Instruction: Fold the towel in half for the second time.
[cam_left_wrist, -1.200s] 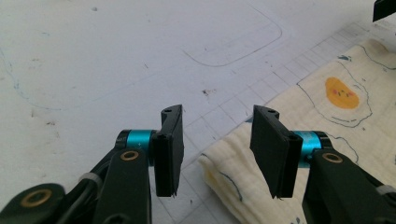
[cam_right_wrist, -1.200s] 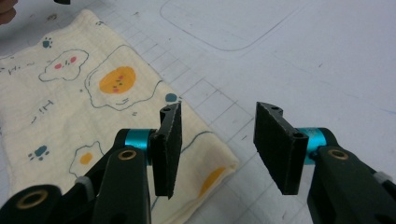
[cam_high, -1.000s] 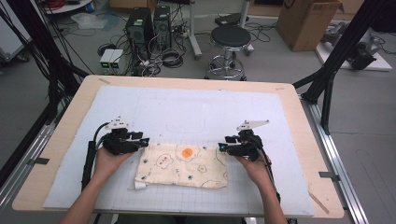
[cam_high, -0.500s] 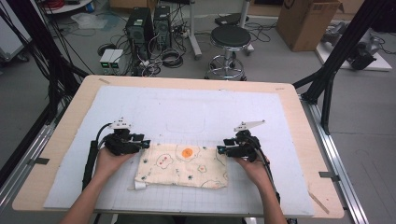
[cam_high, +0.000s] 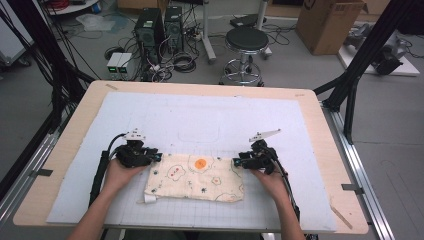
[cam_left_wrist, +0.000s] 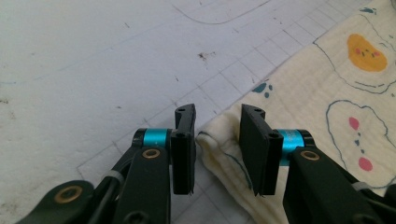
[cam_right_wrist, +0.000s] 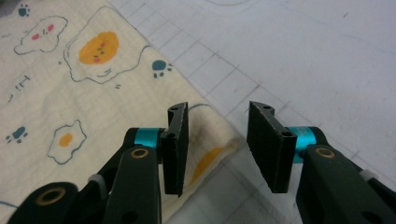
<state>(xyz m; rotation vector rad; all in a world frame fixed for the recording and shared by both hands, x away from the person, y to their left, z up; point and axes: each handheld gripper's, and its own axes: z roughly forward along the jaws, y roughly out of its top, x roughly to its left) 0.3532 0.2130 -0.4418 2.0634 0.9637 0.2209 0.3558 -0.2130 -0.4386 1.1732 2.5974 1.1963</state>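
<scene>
High view frames a single cream muslin cloth printed with fried eggs and paw marks (cam_high: 196, 177), laid flat near the front edge of the pale grid-marked mat (cam_high: 210, 120) that covers the wooden surface (cam_high: 320, 115). Its two far corners are flanked by the two claws: the left claw (cam_high: 156, 157) is placed at the far left corner and the right claw (cam_high: 236, 162) at the far right corner. In the left gripper view the left claw (cam_left_wrist: 217, 149) is seen spread, with the rolled corner of the cloth (cam_left_wrist: 224, 154) lying between the jaws but not yet pressed; these jaws have just been closing. In the right gripper view the right claw (cam_right_wrist: 217, 147) is likewise spread and has just been closing, the cloth corner (cam_right_wrist: 210, 140) reaching into the gap beside one jaw. It is judged that the approach is finished and the pinch is under way, while the lifting or folding of the cloth is left undone. One cloth, one mat and two claws are counted.
</scene>
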